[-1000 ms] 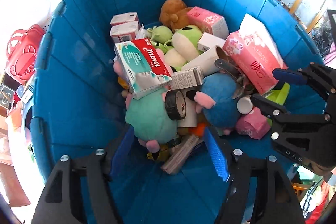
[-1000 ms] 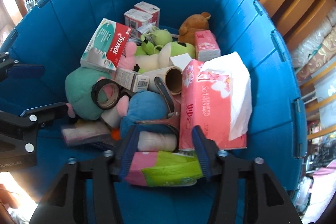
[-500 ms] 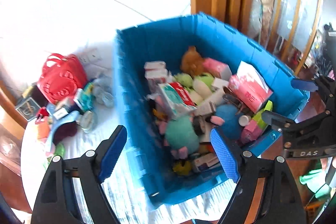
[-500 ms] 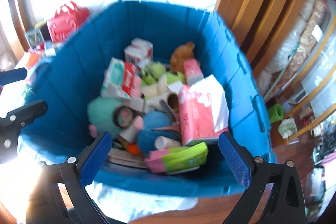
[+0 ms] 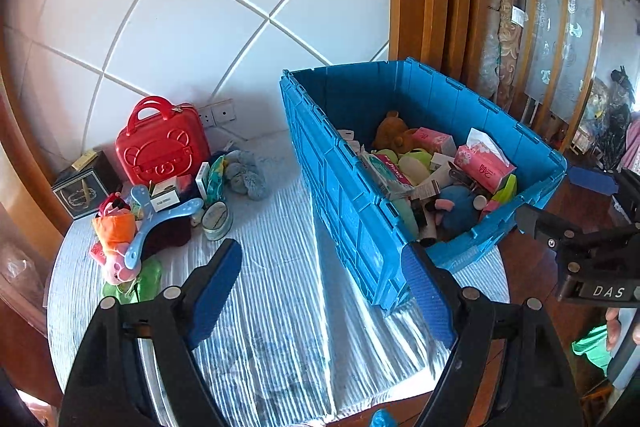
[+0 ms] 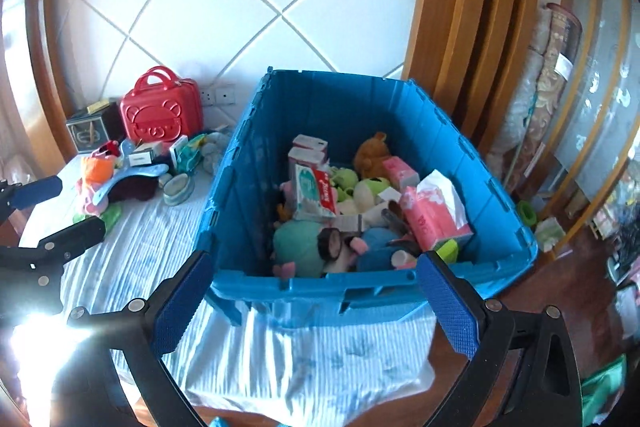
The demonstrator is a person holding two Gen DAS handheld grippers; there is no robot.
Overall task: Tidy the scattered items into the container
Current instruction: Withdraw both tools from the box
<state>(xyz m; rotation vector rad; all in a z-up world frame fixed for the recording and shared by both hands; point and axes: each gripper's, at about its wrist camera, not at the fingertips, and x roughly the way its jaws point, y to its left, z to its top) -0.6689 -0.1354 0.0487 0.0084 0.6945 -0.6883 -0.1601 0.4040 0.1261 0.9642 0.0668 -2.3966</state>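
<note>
The blue crate (image 5: 348,211) stands on the striped cloth, packed with plush toys, boxes and a pink tissue pack (image 6: 432,215). A pink and green pack (image 6: 446,251) lies at its near right corner. My left gripper (image 5: 320,267) is open and holds nothing, hovering over the cloth left of the crate. My right gripper (image 6: 314,267) is wide open and bare, in front of the crate's near rim (image 6: 320,283). Loose items sit at the far left: a blue hanger (image 5: 160,215), an orange pouch (image 5: 114,227), a grey plush (image 5: 244,171) and a round tin (image 5: 218,221).
A red case (image 5: 162,143) and a black box (image 5: 86,187) stand against the tiled wall. Wooden panels (image 6: 460,27) rise behind the crate. The cloth's edge runs close in front of the crate, with dark wood floor to the right. Each gripper shows at the other view's side.
Both grippers have pulled back and up out of the crate. The right one let go of the pink and green pack, which stays inside. Both jaws stand wider.
</note>
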